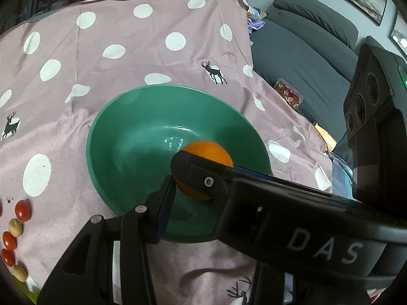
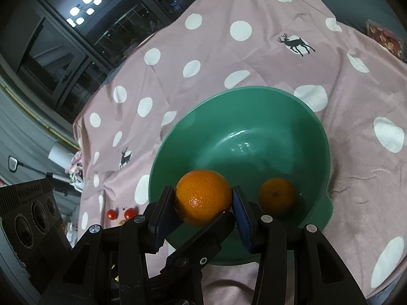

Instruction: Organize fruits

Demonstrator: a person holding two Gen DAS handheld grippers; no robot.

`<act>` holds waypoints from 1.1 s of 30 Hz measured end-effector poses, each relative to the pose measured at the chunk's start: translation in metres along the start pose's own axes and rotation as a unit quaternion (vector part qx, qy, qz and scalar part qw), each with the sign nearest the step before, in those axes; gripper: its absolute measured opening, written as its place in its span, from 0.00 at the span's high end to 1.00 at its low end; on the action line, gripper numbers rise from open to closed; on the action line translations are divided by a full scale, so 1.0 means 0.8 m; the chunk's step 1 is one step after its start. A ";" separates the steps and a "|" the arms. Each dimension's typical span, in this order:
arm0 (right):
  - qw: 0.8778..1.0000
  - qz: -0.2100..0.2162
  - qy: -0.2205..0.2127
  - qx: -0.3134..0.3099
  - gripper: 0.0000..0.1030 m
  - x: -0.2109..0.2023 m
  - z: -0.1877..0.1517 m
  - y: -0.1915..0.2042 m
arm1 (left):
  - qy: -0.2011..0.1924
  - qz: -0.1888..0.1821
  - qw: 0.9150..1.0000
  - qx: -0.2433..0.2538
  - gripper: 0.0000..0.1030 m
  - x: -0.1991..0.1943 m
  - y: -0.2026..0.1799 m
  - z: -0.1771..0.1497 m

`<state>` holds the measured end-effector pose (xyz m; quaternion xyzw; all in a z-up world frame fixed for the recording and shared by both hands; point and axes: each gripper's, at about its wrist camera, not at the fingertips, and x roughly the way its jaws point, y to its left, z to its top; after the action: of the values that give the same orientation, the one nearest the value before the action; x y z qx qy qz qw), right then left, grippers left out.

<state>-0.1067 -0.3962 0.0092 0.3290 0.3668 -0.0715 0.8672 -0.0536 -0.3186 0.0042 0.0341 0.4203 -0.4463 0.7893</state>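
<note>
small red and tan fruits [image 1: 15, 227] in a row far left on the pink polka-dot cloth [image 1: 127, 58]. left gripper [image 1: 203, 180] over the green bowl [image 2: 254, 90]; 1 finger hidden, cannot tell if it grips. right gripper [image 2: 202, 193] clamps 1 orange [image 2: 203, 203] above the bowl. 2nd orange [image 2: 277, 198] lies in the bowl, right of it.

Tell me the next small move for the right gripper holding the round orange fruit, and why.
Probably open the right gripper to drop its load. Its blue pads clamp the large round orange fruit over the inside of the deep green plastic bowl, apart from a smaller orange fruit lying in it to the right. How high it hangs is unclear, so release gently.
</note>
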 end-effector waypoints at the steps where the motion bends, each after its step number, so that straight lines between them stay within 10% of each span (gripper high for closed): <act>1: 1.000 -0.002 0.001 0.000 0.53 0.001 0.000 -0.001 | 0.001 -0.002 1.000 -0.001 0.58 0.001 0.001 0.000; 33: 1.000 -0.012 -0.006 0.016 0.53 0.009 0.005 -0.007 | 0.005 0.000 1.000 -0.010 0.59 0.014 0.009 0.004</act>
<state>-0.1013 -0.4022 0.0031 0.3384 0.3642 -0.0894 0.8631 -0.0439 -0.3235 -0.0041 0.0280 0.4287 -0.4419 0.7875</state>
